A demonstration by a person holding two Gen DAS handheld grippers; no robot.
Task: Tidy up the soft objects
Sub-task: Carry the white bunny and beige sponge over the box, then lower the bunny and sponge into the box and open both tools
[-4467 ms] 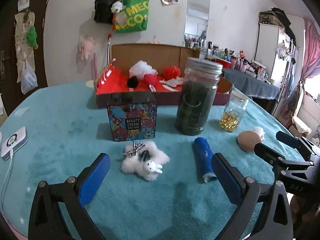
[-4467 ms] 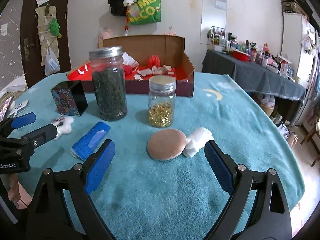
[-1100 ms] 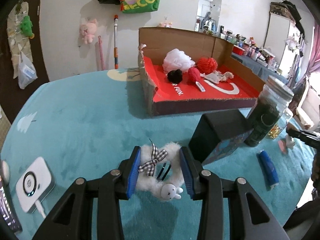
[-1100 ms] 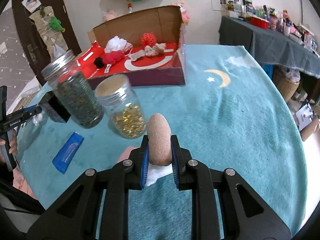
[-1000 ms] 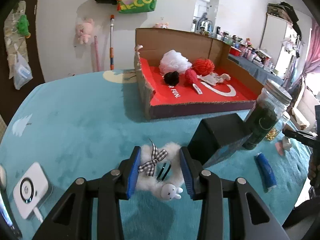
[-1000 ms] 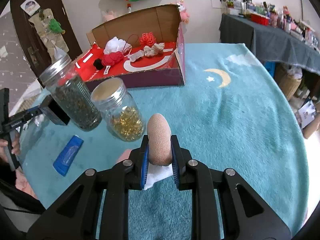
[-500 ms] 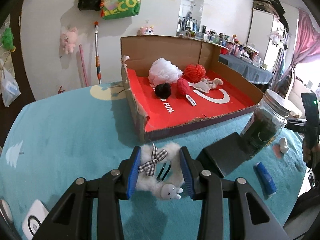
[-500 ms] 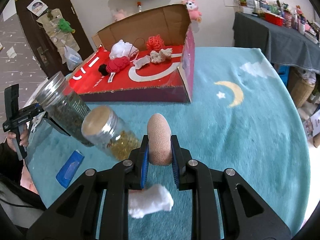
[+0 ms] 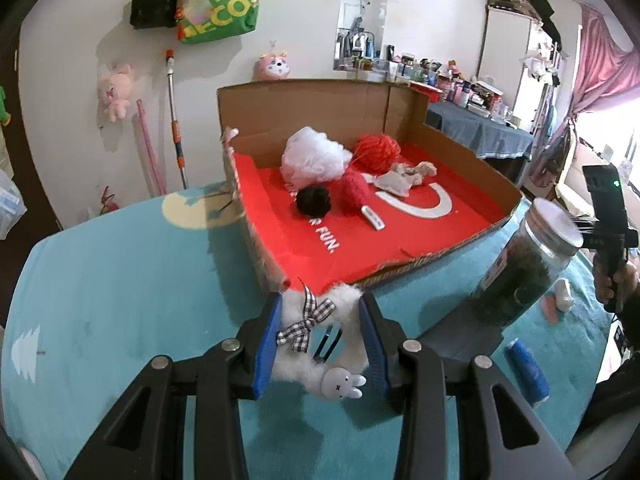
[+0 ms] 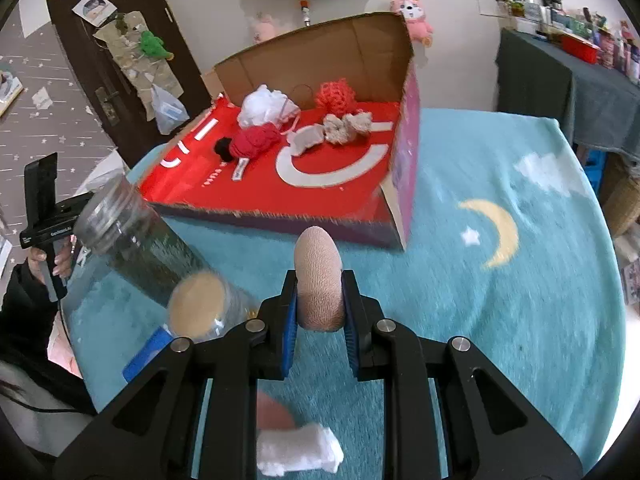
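My left gripper (image 9: 320,312) is shut on a white fluffy hair clip (image 9: 320,336) with a checked bow and a small rabbit head, held above the table just short of the near edge of the cardboard box (image 9: 400,268). My right gripper (image 10: 320,288) is shut on a tan round sponge puff (image 10: 319,280), held on edge above the table in front of the box (image 10: 396,184). The red box floor holds a white mesh puff (image 9: 314,158), a red yarn ball (image 9: 376,152) and other soft items.
A dark tall jar (image 9: 520,276) and a black gift box (image 9: 464,332) stand right of my left gripper. A blue tube (image 9: 526,372) lies on the teal cloth. A gold-filled jar (image 10: 200,308) and a white fluffy piece (image 10: 300,452) lie near my right gripper.
Both grippers, open a few seconds ago, are shut on their objects. Over the last second both have risen and moved toward the box. The white piece fell from the right gripper.
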